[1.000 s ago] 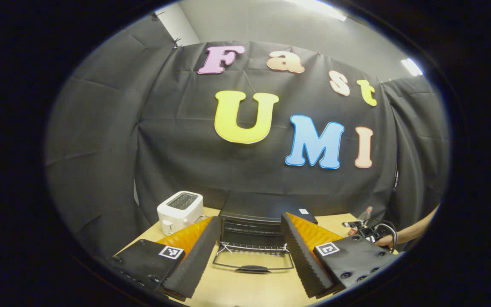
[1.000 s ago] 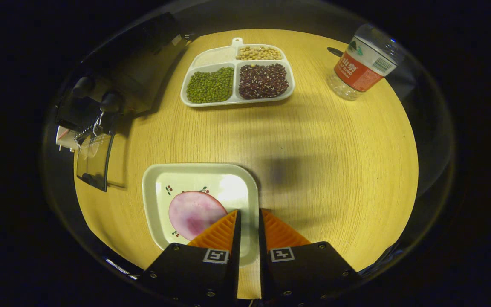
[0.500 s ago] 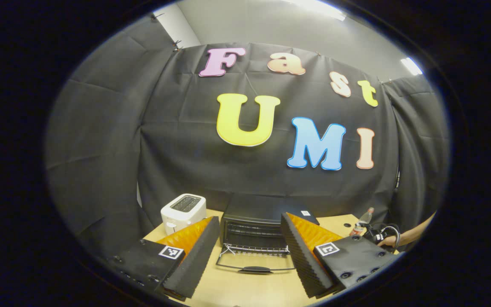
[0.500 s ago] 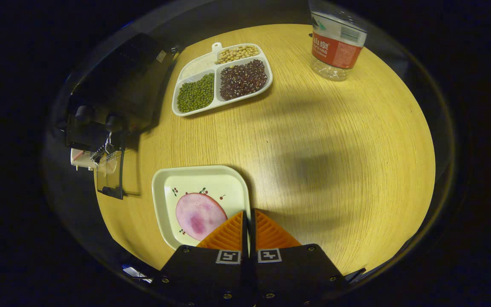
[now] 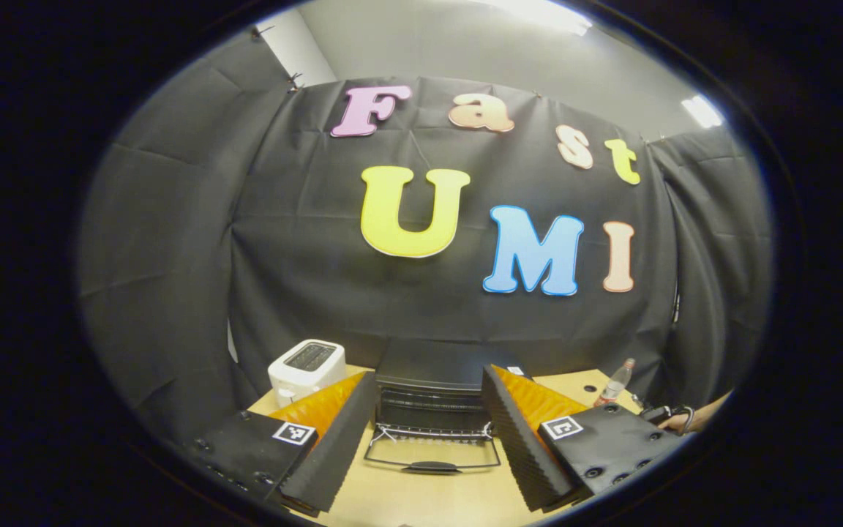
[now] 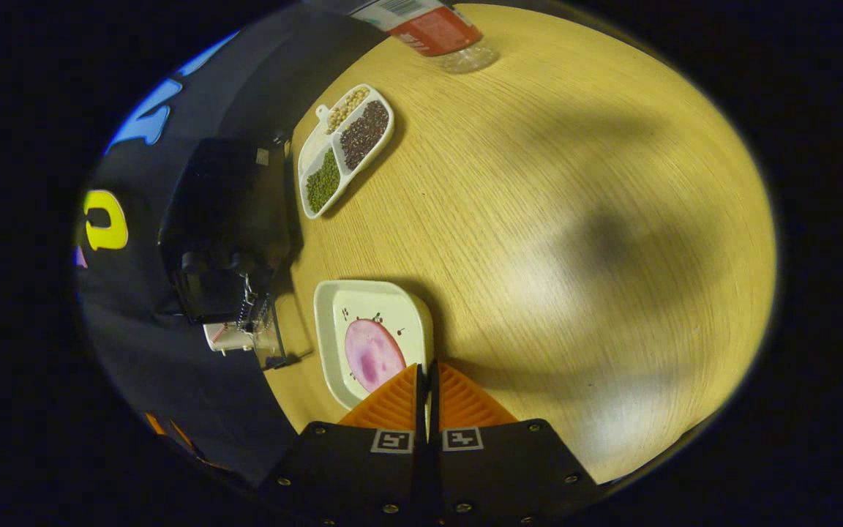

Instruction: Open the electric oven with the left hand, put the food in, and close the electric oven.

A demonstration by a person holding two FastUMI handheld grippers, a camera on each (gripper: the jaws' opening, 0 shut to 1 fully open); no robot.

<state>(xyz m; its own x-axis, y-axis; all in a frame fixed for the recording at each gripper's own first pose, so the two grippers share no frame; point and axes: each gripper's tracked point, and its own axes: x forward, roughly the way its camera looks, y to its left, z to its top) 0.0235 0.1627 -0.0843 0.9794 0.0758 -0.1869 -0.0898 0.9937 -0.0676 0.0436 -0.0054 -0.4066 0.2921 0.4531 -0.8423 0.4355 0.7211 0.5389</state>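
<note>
While the oven (image 5: 432,395) is standing open at the table's (image 6: 575,219) back edge, left gripper (image 5: 429,417) gaping empty, right gripper (image 6: 425,373) pinching the plate (image 6: 363,322) rim, ham slice (image 6: 370,355) lying on it.

Light wood-grain tabletop (image 6: 575,219): matt. Square cream plate (image 6: 334,329): glossy. Black electric oven (image 5: 432,366): matt casing, wire metal rack. White toaster (image 5: 304,369): smooth plastic.
</note>
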